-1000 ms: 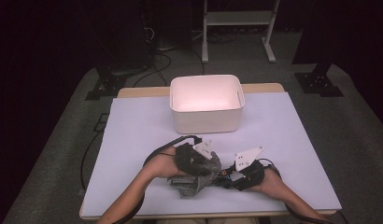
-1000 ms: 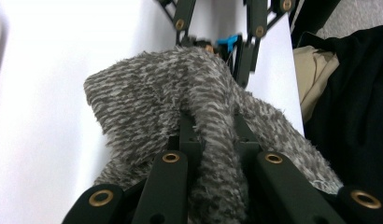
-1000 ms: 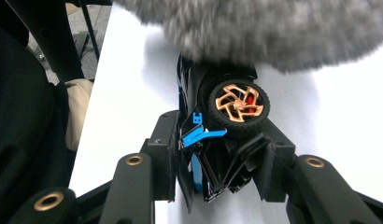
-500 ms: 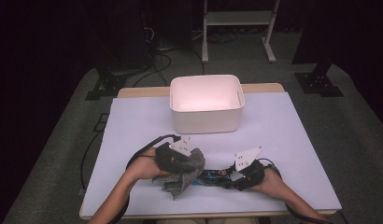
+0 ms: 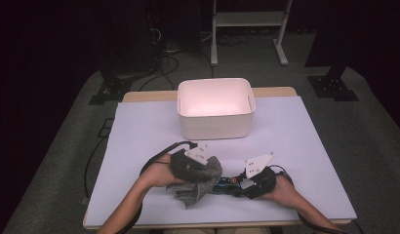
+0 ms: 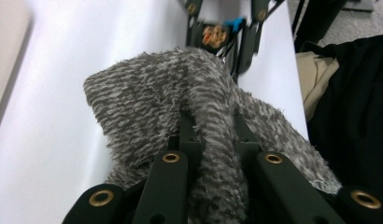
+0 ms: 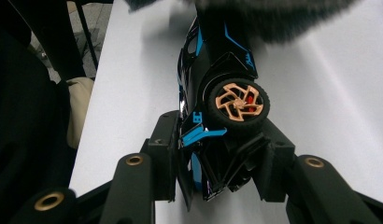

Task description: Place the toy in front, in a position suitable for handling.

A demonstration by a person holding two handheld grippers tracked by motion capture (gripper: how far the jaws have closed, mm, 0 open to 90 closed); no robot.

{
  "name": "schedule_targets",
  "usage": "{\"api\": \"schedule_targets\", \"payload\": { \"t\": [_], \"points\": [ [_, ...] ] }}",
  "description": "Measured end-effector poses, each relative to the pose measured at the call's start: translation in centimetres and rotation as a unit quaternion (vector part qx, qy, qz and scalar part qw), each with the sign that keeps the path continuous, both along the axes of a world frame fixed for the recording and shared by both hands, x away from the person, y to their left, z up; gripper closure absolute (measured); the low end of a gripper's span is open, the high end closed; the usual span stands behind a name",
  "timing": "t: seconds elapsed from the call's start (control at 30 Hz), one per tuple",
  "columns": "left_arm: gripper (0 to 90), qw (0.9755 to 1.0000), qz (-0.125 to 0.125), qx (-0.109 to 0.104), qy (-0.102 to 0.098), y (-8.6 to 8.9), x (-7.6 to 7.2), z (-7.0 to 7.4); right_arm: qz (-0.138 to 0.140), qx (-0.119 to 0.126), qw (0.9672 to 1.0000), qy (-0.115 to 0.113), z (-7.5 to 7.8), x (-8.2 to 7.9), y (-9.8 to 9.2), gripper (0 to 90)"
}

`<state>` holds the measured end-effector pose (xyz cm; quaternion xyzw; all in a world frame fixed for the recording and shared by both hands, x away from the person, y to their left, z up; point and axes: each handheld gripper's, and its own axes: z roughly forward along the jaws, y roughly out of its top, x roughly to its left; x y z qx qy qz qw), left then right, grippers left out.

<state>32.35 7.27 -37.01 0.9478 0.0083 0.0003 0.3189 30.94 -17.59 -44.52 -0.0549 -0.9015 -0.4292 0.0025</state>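
Observation:
A black toy car [image 5: 226,185] with blue trim and a copper-coloured wheel [image 7: 237,103] lies on its side near the table's front edge. My right gripper [image 5: 239,184] is shut on the car's [image 7: 217,70] rear end, with its jaws [image 7: 217,154] pressing from both sides. My left gripper [image 5: 200,173] is shut on a fuzzy grey cloth [image 5: 200,183]. A fold of the cloth [image 6: 157,93] is pinched between the jaws [image 6: 213,126]. The cloth drapes over the car's other end [image 6: 216,35] and hides it; its blurred edge [image 7: 273,14] shows beyond the car.
An empty white box [image 5: 215,124] stands at the back middle of the table. The pale table cover [image 5: 139,141] has bare room left and right of the hands. Cables and a metal stand [image 5: 247,19] are on the dark floor behind.
My left gripper has shifted a little to the left with the cloth, dragging it along the car. The right gripper and the car have stayed put.

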Motion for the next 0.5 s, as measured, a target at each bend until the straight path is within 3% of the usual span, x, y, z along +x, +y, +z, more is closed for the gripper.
{"api": "schedule_targets", "payload": {
  "t": [0.27,0.37,0.5],
  "points": [
    [79.6,0.9991,-0.042,0.007,-0.002,-4.8,0.2,-0.1,-0.001,0.003,1.0,0.001,-0.1,0.0,0.0,56.6],
    [79.6,0.9986,-0.053,0.005,0.0,-5.8,0.3,-0.1,-0.002,0.006,1.0,0.001,-0.1,0.0,0.0,56.6],
    [79.6,0.9986,-0.053,-0.001,0.004,-5.8,0.4,-0.2,-0.001,0.008,1.0,0.001,-0.2,0.0,0.0,56.6]
  ]
}}
